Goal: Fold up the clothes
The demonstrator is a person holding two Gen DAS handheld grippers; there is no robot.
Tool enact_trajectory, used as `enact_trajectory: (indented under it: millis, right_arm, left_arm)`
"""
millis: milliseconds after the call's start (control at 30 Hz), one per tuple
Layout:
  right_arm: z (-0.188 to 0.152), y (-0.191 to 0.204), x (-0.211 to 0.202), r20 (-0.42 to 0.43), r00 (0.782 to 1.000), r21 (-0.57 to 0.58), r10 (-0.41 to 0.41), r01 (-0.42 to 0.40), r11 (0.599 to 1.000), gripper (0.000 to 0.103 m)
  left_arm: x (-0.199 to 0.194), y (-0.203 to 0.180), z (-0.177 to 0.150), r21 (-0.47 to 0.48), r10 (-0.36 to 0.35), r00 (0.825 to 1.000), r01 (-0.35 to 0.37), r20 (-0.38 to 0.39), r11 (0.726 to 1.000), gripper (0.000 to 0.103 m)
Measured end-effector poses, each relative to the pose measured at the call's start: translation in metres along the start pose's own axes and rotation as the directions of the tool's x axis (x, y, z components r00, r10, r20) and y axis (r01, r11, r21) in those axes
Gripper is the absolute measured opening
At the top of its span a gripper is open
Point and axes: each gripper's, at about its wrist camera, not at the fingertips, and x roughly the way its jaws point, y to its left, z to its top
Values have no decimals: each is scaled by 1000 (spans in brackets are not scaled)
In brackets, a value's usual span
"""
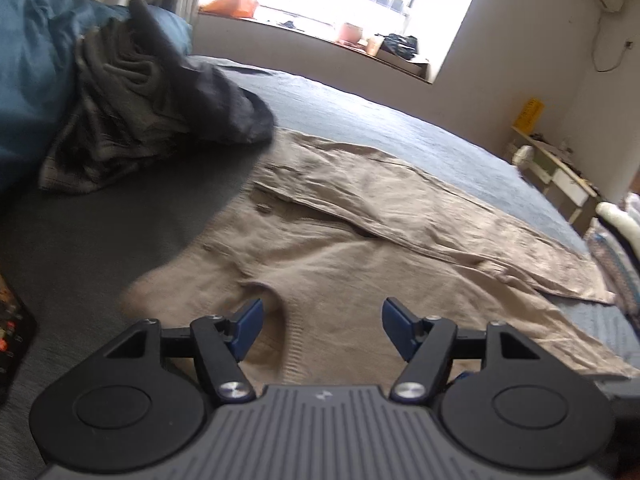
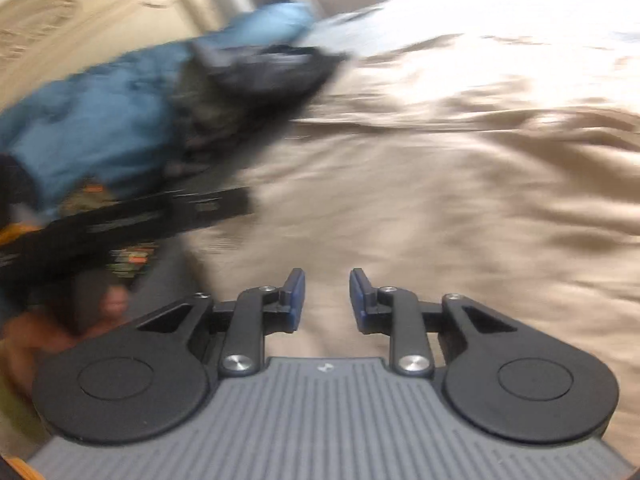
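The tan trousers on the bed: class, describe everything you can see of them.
The tan trousers look like thin, creased woven cloth. They lie spread flat on the grey-blue bed cover, with a button near the waist and the legs running off to the right. A dark crumpled garment lies at their upper edge. No jaws grip them.

One tan garment point(image 1: 360, 248) lies spread on one bed point(image 1: 380, 128). One heap of dark clothes point(image 1: 152, 108) sits beside it, with one blue quilt point(image 1: 36, 64) behind. Two grippers show, left point(image 1: 322, 322) and right point(image 2: 327, 296), each with two fingers point(image 1: 250, 316).
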Motion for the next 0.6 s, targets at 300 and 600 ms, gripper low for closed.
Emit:
enact_trajectory:
  millis: [300,600]
  right_arm:
    - [-11,-22,-10,-64,953,64,-297,301,951,49]
    - [-10,-31,-17,-20,930,87,-368,368,926,67]
  left_arm:
    - [24,-55,-25,174,-59,986,86,-153,981,86]
    - [38,-65,-39,200,1,971,48,-238,979,94]
